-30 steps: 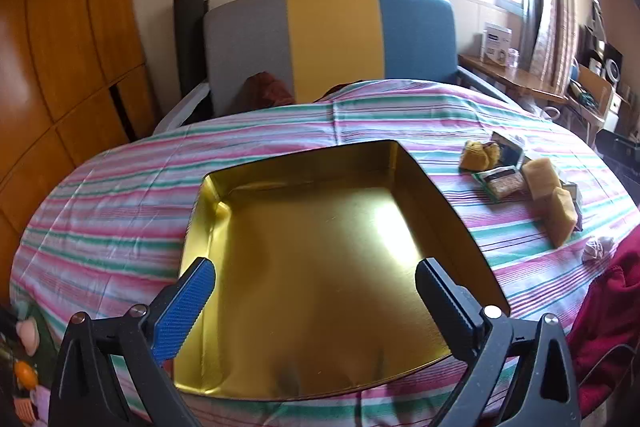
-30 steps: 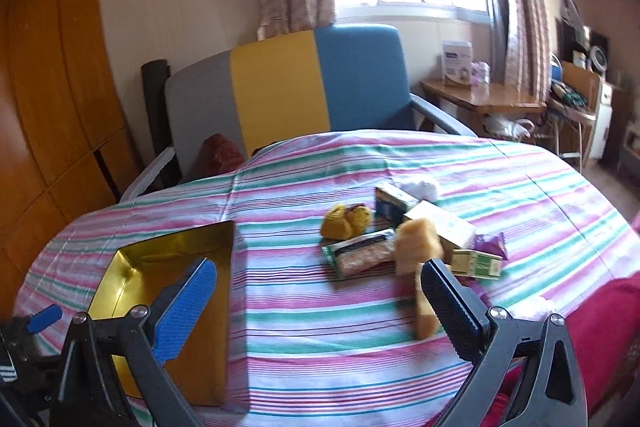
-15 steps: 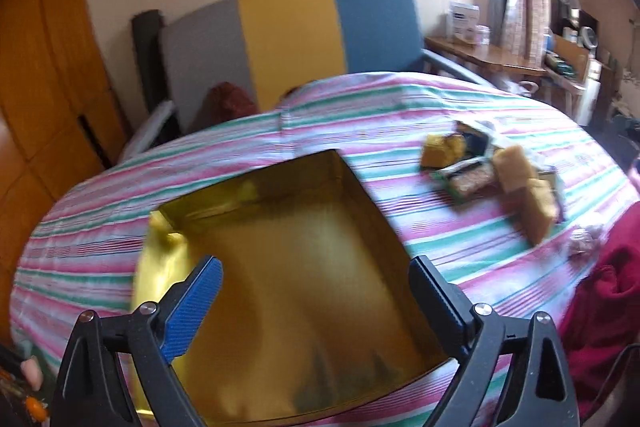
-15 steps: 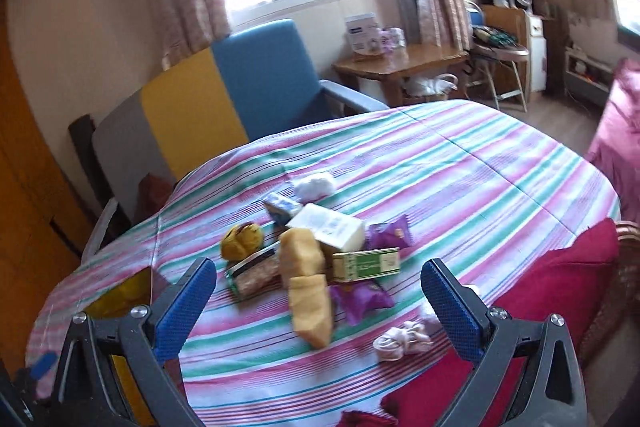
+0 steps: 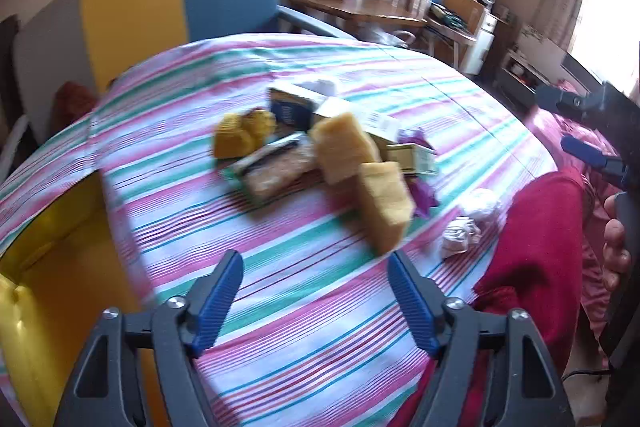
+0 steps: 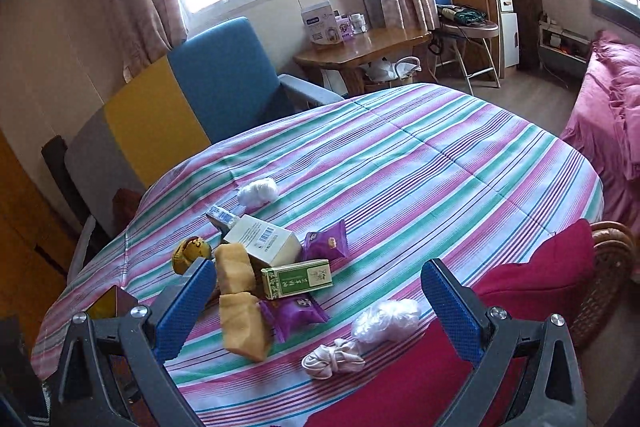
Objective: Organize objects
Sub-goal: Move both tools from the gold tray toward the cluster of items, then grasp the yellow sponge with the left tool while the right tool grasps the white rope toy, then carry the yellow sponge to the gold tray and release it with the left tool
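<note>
On the striped tablecloth [image 6: 400, 163] a heap of snacks lies: two yellow sponge cakes [image 6: 240, 301], a green box [image 6: 297, 278], purple packets [image 6: 294, 313]. Left gripper [image 5: 316, 293], empty, has just been narrowing its fingers beside the gold tin [image 5: 52, 251] at near left. Right gripper [image 6: 316, 301] gapes wide, empty, above the heap's near edge.

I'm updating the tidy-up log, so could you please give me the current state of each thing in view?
Left gripper: open, empty, jaws just narrowed.
Right gripper: open, empty.
Gold tin: open, no lid on it.
Green box: closed, lying flat.
White carton: closed, on its side.
Purple packets: sealed.
</note>
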`<action>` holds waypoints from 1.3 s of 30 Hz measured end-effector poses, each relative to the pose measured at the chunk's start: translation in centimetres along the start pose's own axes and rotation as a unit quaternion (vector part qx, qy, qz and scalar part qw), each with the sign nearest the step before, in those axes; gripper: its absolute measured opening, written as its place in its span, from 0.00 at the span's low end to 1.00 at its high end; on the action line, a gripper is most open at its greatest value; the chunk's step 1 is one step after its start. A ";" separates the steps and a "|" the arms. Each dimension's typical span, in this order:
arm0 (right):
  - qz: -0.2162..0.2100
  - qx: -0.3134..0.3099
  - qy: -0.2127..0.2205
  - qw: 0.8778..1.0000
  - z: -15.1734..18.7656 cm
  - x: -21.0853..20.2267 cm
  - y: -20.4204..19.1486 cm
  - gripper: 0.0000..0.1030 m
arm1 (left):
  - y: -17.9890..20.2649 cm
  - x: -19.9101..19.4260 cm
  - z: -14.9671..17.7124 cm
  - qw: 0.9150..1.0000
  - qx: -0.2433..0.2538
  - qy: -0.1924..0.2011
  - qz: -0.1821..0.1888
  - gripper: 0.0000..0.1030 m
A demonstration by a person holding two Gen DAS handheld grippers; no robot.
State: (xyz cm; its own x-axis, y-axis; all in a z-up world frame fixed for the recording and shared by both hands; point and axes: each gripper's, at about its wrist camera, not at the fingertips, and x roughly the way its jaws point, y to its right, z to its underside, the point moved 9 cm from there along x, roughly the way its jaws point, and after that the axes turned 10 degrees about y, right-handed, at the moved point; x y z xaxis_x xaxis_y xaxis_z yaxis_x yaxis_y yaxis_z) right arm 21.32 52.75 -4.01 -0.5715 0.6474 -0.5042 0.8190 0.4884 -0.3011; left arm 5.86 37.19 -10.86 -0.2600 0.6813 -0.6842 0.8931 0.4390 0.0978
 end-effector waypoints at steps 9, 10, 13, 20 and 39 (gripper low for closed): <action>0.001 -0.010 -0.022 1.000 -0.6 0.9 2.8 1.00 | 4.3 7.6 -0.3 0.998 0.017 -0.049 0.026 0.70; 0.000 -0.014 -0.027 1.000 -0.5 1.2 2.8 1.00 | 4.2 8.3 -0.3 0.998 0.017 -0.055 0.024 0.70; -0.011 -0.028 -0.049 0.998 -0.1 1.9 2.7 1.00 | 4.3 10.3 0.0 0.997 0.018 -0.075 0.030 0.45; -0.117 -0.200 -0.194 0.953 4.8 2.7 -2.9 0.77 | 2.4 7.0 0.2 0.998 -0.005 -0.040 0.055 0.33; -0.050 -0.464 -0.388 0.795 15.0 9.1 -3.3 0.38 | -7.1 -6.0 2.1 0.996 -0.073 0.047 0.021 0.33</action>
State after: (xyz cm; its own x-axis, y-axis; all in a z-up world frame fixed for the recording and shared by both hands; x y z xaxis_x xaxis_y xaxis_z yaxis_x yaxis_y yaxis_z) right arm 14.17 48.20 -19.76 -0.1325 0.1981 -0.9712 0.1760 0.9690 0.1737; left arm 1.86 28.78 -9.02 -0.2626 0.7492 -0.6080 0.8432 0.4845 0.2328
